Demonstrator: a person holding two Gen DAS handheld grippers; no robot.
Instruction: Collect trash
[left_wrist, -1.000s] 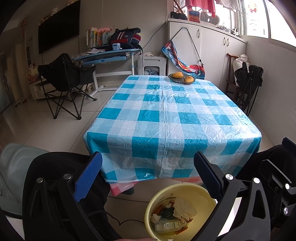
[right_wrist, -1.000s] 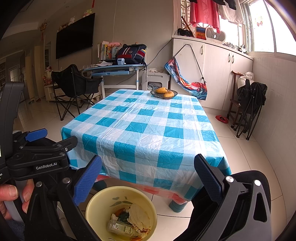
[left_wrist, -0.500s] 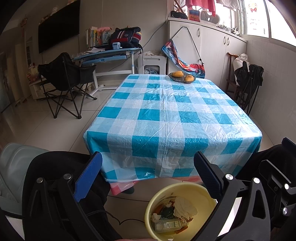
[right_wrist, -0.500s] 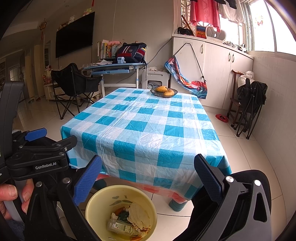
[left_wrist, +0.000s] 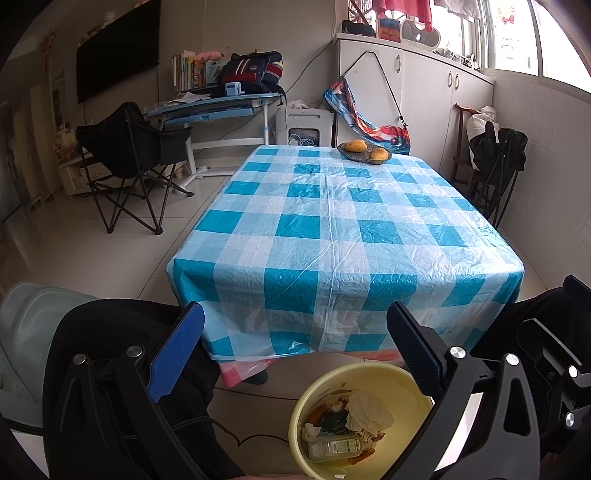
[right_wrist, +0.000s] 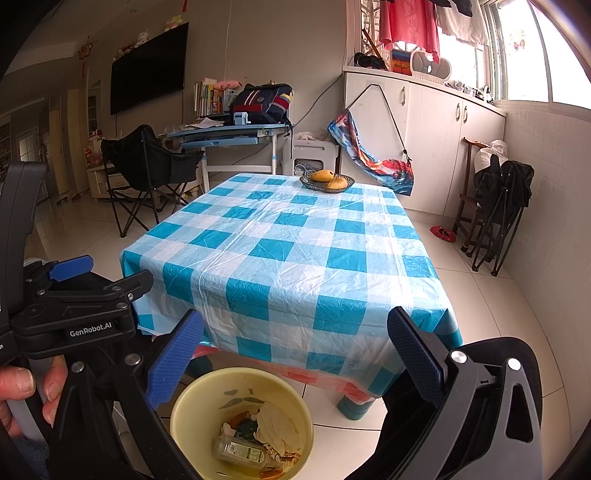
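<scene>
Two hand-held grippers hung over a yellow waste bin (left_wrist: 402, 391) on the tiled floor, just in front of the near edge of the worktop (left_wrist: 343, 236) with its blue-and-white checked plastic cloth. The left gripper (left_wrist: 295, 347) and the right gripper (right_wrist: 295, 350) were both spread wide and held nothing. Inside the bin lay crumpled paper (left_wrist: 369, 408), a small clear plastic bottle (left_wrist: 334, 447) on its side, and dark and orange scraps too small to identify. At the far end of the worktop from the bin stood a fruit bowl (left_wrist: 364, 152) with orange-yellow fruit; no loose rubbish showed elsewhere on the cloth, suggesting the collecting was near its end. A person's hand (right_wrist: 22, 391) gripped the left tool's handle, seen beside the bin from the right wrist camera. The trash looked light: the paper soft and likely to crush in any pinch, the bottle smooth, thin-walled and apt to roll, best taken across its middle. The bin itself appeared a rigid, light plastic tub, best held at its rim.
</scene>
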